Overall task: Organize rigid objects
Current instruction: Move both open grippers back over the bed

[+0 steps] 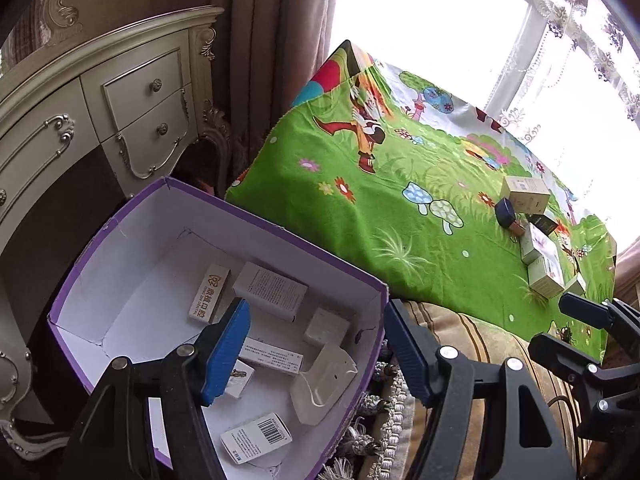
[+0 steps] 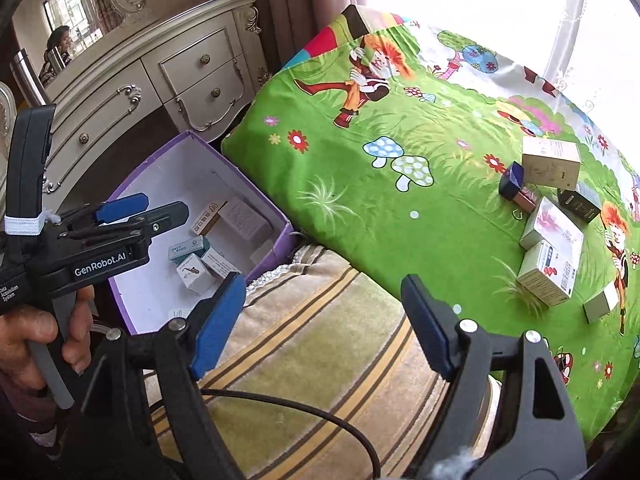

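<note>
**Both tongs empty over the box edge; loose packs wait across the cloth**

The left gripper (image 1: 316, 354) hangs spread and empty above the near wall of the purple box (image 1: 224, 216). The right gripper (image 2: 324, 326) is also spread and holds nothing, over the striped cushion (image 2: 320, 344).

Risks, as I judge them: the box sits off the cloth's (image 2: 360, 208) near-left edge, so a long carry from the far-right pile (image 2: 552, 232) invites a drop. The piled packs touch one another, so a wide grab could knock a neighbour. The soft cloth may let a pack tip.

Count: one box, about eight packs inside it; about seven packs on the cloth near its right edge, some partly hidden.
</note>
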{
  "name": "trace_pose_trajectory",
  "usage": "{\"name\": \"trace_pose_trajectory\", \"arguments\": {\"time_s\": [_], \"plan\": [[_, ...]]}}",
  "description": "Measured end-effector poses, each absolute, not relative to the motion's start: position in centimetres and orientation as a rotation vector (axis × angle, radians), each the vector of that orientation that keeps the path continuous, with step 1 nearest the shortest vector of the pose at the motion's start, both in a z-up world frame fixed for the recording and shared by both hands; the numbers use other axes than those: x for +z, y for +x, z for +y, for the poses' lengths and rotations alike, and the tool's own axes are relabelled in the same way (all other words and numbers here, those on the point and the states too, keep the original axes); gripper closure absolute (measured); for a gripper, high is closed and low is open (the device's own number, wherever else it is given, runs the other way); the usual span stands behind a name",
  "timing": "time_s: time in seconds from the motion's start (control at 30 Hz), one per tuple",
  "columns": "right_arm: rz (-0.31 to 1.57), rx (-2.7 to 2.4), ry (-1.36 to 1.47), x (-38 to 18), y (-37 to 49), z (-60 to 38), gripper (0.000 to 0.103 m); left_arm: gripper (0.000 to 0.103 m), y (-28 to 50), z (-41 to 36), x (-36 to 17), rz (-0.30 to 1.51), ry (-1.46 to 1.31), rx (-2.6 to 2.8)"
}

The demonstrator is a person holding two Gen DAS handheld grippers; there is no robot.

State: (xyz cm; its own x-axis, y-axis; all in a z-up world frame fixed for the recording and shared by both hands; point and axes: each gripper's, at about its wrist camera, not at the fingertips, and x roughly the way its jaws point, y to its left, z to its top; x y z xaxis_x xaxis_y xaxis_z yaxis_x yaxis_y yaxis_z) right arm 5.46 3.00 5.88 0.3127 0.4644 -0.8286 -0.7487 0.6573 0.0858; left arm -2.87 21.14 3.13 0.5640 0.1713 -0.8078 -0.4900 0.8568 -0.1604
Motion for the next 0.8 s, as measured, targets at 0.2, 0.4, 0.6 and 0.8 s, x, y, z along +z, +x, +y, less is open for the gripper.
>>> {"name": "trace_pose_trajectory", "arguments": {"time_s": [0.2, 0.4, 0.6, 0.8], "plan": [[0.943, 0.709, -0.27, 6.0, 7.7, -2.5, 0.021, 0.033, 0.2, 17.6, 3.3, 0.928, -0.357, 0.311], [0.986, 0.571, -0.2, 4.8, 10.4, -8.9, 0.021, 0.033, 2.9, 14.1, 3.0, 0.963, -0.331, 0.229], [1.038, 0.47, -0.095, 3.4, 12.3, -15.2, 0.021, 0.033, 5.4, 11.1, 3.1, 0.978, -0.323, 0.145], [1.081, 0.436, -0.037, 2.5, 13.7, -19.2, 0.021, 0.033, 7.6, 8.7, 3.3, 0.984, -0.304, 0.077]]}}
